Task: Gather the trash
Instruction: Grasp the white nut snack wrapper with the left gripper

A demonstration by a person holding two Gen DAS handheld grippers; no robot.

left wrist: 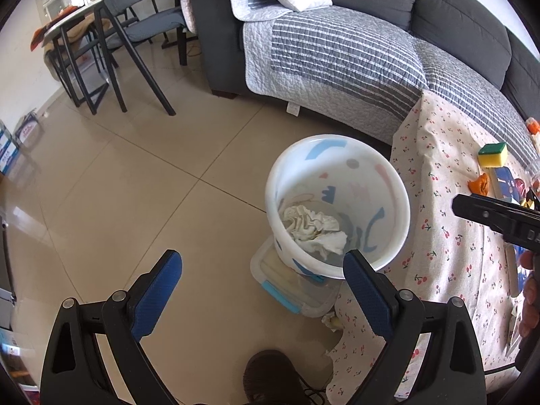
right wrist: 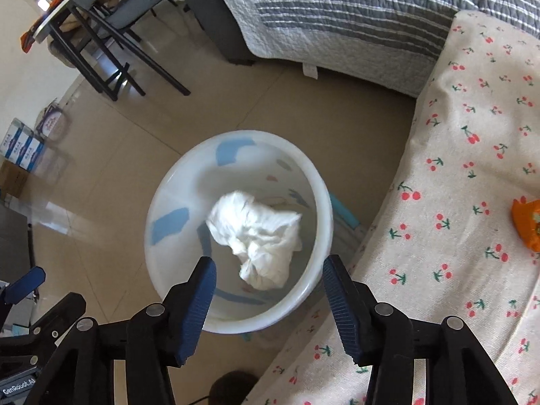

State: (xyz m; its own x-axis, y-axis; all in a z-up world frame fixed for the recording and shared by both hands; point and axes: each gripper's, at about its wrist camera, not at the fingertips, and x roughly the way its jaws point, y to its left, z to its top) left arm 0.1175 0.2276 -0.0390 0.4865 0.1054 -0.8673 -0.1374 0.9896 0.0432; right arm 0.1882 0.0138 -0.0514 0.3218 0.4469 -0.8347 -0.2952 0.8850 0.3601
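A white trash bin [left wrist: 388,182] with blue and pink shapes stands on the floor beside the table; it also shows in the right wrist view [right wrist: 162,209]. Crumpled white tissue [left wrist: 314,227] lies inside it. In the right wrist view a wad of tissue [right wrist: 260,236] is blurred inside the bin's mouth, just ahead of my open, empty right gripper [right wrist: 268,270]. My left gripper [left wrist: 261,266] is open and empty, above the floor near the bin. An orange scrap [left wrist: 481,184] lies on the cherry-print tablecloth [left wrist: 445,168], and shows at the right wrist view's edge [right wrist: 526,226].
A yellow-green sponge [left wrist: 492,153] and other items lie on the table's far right. A clear lidded box [left wrist: 287,283] sits under the bin. A grey sofa [left wrist: 337,50] with a striped quilt stands behind. Black chairs and a table [left wrist: 101,50] stand at far left.
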